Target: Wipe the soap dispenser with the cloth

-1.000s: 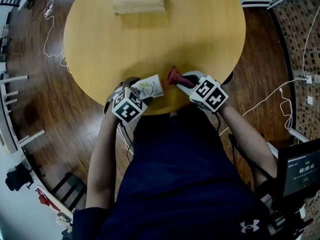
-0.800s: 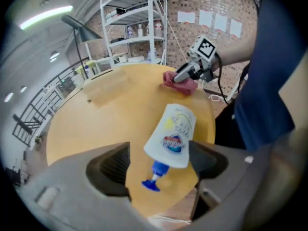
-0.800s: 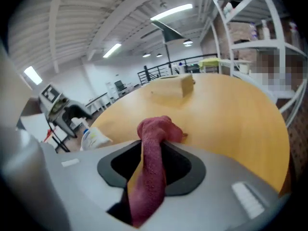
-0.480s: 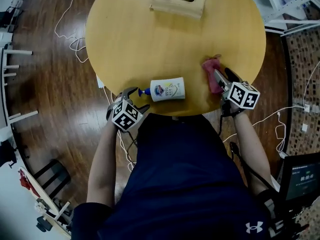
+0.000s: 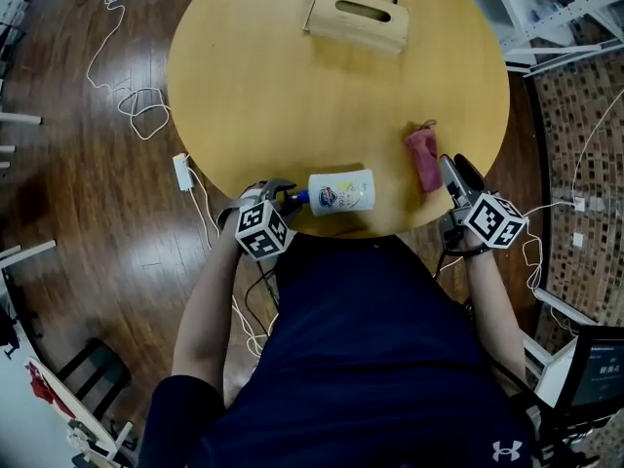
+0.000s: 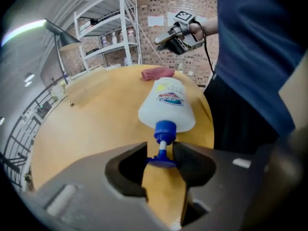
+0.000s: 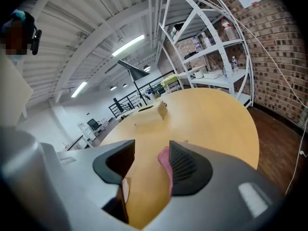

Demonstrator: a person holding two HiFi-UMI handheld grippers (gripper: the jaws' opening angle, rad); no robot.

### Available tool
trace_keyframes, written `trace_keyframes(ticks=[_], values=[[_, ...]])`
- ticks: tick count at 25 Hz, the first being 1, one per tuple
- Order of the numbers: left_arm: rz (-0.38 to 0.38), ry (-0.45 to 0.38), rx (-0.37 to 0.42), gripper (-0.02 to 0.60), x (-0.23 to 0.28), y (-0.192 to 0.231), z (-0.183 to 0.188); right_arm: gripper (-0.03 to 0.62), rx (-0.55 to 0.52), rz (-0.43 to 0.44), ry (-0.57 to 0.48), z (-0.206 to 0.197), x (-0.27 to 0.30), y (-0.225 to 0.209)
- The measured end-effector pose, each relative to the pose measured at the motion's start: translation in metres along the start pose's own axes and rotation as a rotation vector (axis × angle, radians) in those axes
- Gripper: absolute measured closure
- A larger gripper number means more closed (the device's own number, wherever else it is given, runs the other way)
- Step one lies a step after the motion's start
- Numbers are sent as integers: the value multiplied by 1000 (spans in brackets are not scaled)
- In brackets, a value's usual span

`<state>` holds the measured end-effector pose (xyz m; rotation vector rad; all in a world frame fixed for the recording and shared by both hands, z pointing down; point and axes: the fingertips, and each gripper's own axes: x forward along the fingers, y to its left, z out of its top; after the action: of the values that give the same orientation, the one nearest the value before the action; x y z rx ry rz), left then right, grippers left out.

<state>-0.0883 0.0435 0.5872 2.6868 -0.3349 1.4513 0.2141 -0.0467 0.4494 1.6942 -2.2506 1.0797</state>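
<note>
The white soap dispenser (image 5: 341, 192) lies on its side near the front edge of the round wooden table (image 5: 283, 86), blue pump toward the left. My left gripper (image 5: 283, 200) has just been closing and is now shut on that blue pump (image 6: 161, 160), with the bottle body (image 6: 167, 107) stretching away ahead of it. The pink cloth (image 5: 423, 157) lies loose on the table at the right. My right gripper (image 5: 454, 168) hovers open just behind the cloth. Beside its right finger (image 7: 188, 167), a strip of the pink cloth (image 7: 165, 165) shows on the table below.
A wooden tissue box (image 5: 356, 15) stands at the table's far side. A power strip (image 5: 182, 172) and cables lie on the floor to the left. The person's torso is close against the table's front edge. White shelving (image 6: 108, 28) stands beyond the table.
The dispenser and cloth, held together at the front edge a second ago, now lie apart on the table. The right gripper let go of the cloth and drew back; the left jaws closed on the pump.
</note>
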Motion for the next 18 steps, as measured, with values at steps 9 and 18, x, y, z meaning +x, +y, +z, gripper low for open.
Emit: trace_keyframes(ticks=[9, 18], values=[[84, -337, -17, 425, -94, 73, 125, 392, 38, 8, 60, -30, 11, 30], [86, -377, -54, 426, -79, 87, 161, 419, 58, -28, 43, -52, -8, 47]])
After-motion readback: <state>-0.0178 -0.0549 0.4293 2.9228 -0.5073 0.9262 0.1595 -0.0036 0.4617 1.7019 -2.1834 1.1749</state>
